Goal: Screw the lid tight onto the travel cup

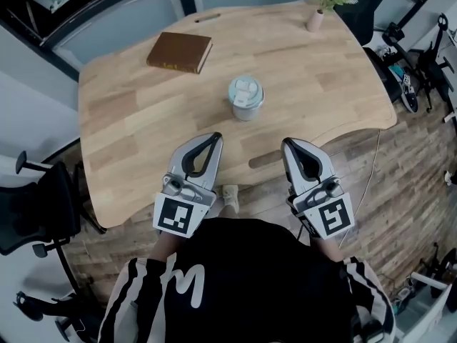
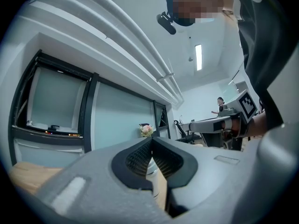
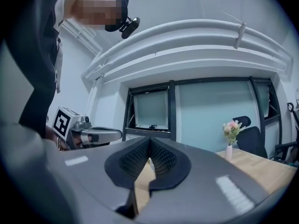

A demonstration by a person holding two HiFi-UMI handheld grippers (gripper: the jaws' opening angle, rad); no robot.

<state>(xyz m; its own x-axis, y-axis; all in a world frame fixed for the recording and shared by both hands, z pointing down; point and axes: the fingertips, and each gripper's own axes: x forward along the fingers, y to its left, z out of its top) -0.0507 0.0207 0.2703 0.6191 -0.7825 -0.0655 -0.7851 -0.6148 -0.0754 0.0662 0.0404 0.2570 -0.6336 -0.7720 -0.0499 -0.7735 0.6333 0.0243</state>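
On table (image 1: pixel 128 120) — travel cup (image 1: pixel 246 97) centre | book (image 1: pixel 180 52) beyond-left | vase (image 1: pixel 315 18) far corner

Head camera looked steeply down over table (image 1: pixel 143 113), gripper cameras faced level along jaws, all shared flower vase (image 1: pixel 315 20).

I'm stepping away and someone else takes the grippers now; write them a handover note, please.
Left gripper: jaws shut, empty, at the near edge of the table.
Right gripper: same, beside it.
Travel cup stands upright mid-table ahead of both, untouched, lid sitting on top; whether it is tight cannot be told.
Left to do: steady the cup, grip the lid, screw it tight.
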